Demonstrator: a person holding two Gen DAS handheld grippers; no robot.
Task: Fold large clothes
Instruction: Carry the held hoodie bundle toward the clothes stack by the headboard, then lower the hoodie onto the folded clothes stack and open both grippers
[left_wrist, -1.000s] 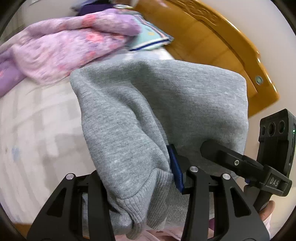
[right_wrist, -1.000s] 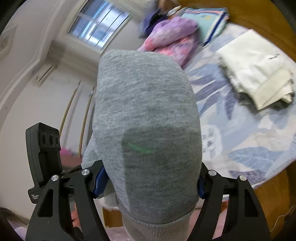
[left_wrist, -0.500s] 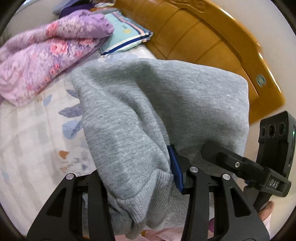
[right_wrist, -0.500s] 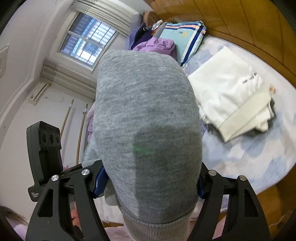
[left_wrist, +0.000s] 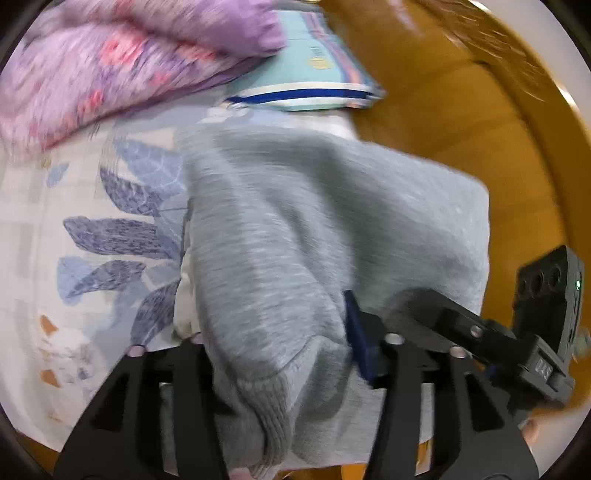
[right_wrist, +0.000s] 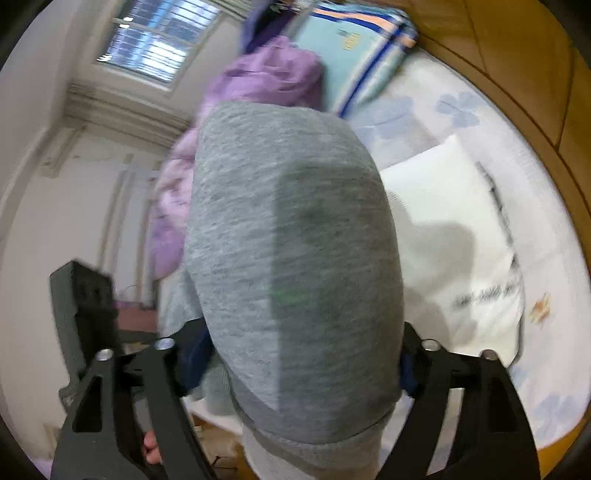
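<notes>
Both grippers carry the grey sweatshirt (left_wrist: 314, 236) over the bed (left_wrist: 74, 206), near the white folded garment (right_wrist: 454, 221). The left gripper (left_wrist: 280, 350) and right gripper (right_wrist: 303, 354) are opening their jaws, bunched cloth between them, likely to drop it.

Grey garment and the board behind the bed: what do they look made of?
Grey garment: looks like heathered knit jersey, probably cotton-blend sweatshirt fabric; matte, flecked surface, with a ribbed band at its edge near the camera. Board behind the bed: appears to be wood with a glossy orange-brown varnish; it shows highlights and panel lines, though blur hides any grain.
</notes>
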